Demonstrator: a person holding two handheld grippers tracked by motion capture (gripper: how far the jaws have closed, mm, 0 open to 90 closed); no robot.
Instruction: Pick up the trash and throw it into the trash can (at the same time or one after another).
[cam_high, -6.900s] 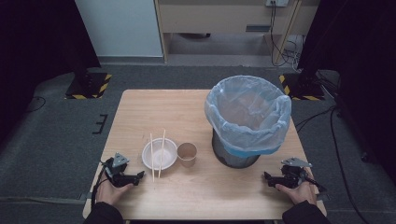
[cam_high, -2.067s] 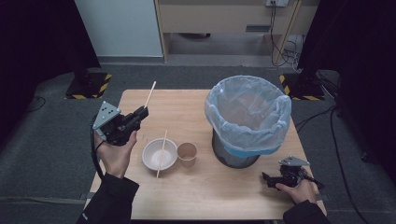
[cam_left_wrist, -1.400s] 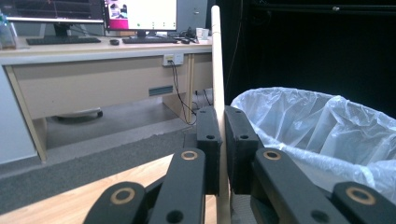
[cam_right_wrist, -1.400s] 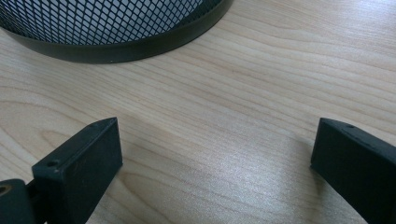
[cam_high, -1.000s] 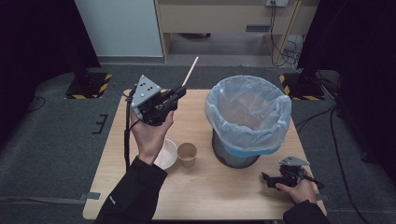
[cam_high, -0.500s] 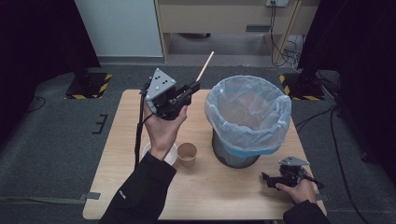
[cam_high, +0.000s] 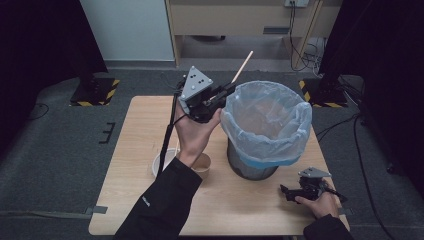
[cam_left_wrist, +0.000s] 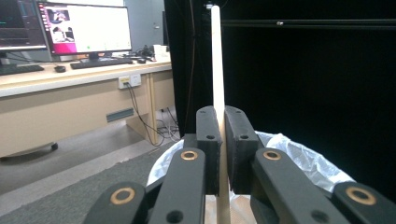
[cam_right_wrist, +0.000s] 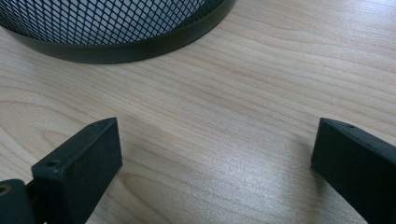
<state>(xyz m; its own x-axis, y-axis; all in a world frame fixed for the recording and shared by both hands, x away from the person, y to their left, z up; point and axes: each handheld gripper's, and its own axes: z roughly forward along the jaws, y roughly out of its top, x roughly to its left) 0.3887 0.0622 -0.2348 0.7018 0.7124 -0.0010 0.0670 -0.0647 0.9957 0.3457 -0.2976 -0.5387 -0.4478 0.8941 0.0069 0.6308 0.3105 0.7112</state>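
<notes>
My left gripper (cam_high: 222, 95) is raised over the table and shut on a pale wooden stick (cam_high: 243, 63) that points up and away. It hangs just left of the rim of a black mesh bin (cam_high: 250, 171) lined with a blue-white bag (cam_high: 296, 102). In the left gripper view the stick (cam_left_wrist: 216, 56) stands upright between the closed pads (cam_left_wrist: 208, 140), with the bag's edge (cam_left_wrist: 299, 161) beyond. My right gripper (cam_high: 287, 193) rests on the table at the front right, open and holding nothing. Its view shows the jaws wide apart (cam_right_wrist: 217, 128) facing the bin's base (cam_right_wrist: 116, 28).
A white bowl (cam_high: 159, 164) and a brown paper cup (cam_high: 204, 165) sit left of the bin, partly behind the left forearm. The wooden table (cam_high: 135, 130) is bare at the left and front. Grey floor surrounds it; a desk with monitors (cam_left_wrist: 84, 30) stands beyond.
My left gripper has carried the stick up from the bowl and to the right, up to the bin's rim. The right gripper has stayed where it was.
</notes>
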